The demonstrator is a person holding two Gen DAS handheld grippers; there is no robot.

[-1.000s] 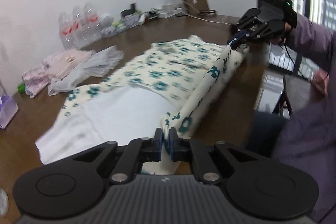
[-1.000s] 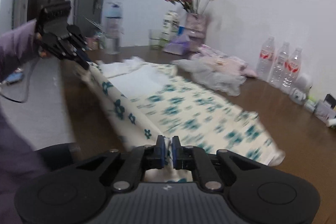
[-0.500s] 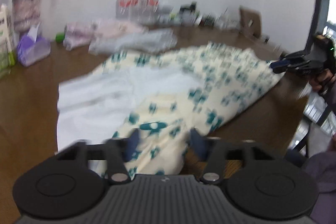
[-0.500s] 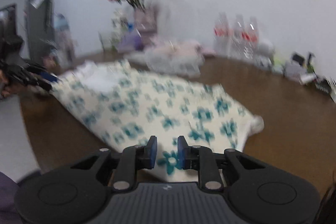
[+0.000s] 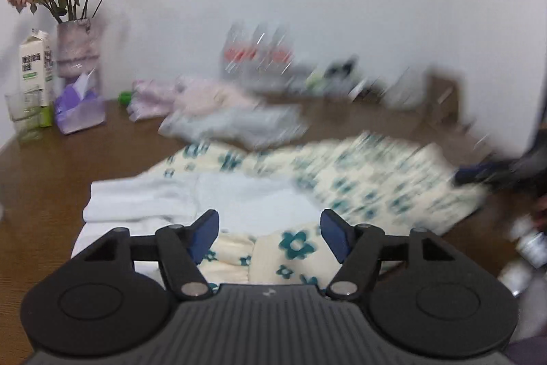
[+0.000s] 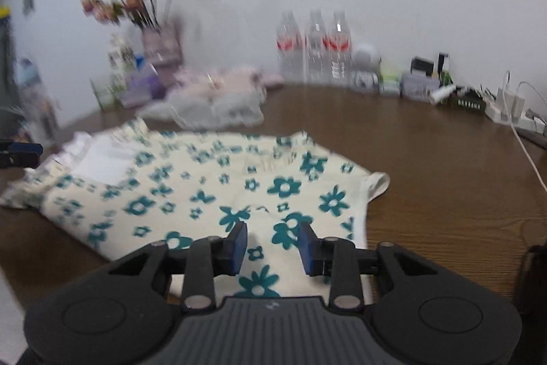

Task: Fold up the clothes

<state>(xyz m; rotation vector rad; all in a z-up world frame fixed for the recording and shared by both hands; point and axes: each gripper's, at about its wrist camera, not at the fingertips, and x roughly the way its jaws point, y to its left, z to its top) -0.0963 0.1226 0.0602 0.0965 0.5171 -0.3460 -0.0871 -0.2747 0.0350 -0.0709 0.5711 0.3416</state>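
Brown wooden table (image 6: 427, 166) is carrying the floral garment (image 6: 205, 190), lying flat at center. Left gripper (image 5: 270, 233) and right gripper (image 6: 271, 250) are both opening, releasing cloth at 6 o'clock. Fold step is likely ending; next move is probably calling for regrasping an edge.

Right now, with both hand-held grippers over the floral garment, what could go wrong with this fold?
1. The left hand-held gripper and right hand-held gripper are opening with the floral garment loose between their pads; a snagged pad could drag the fold open.
2. The garment's near edge lies close to the table edge, so it may slip off.
3. The plastic bag lies near the far hem and could catch in the next fold.
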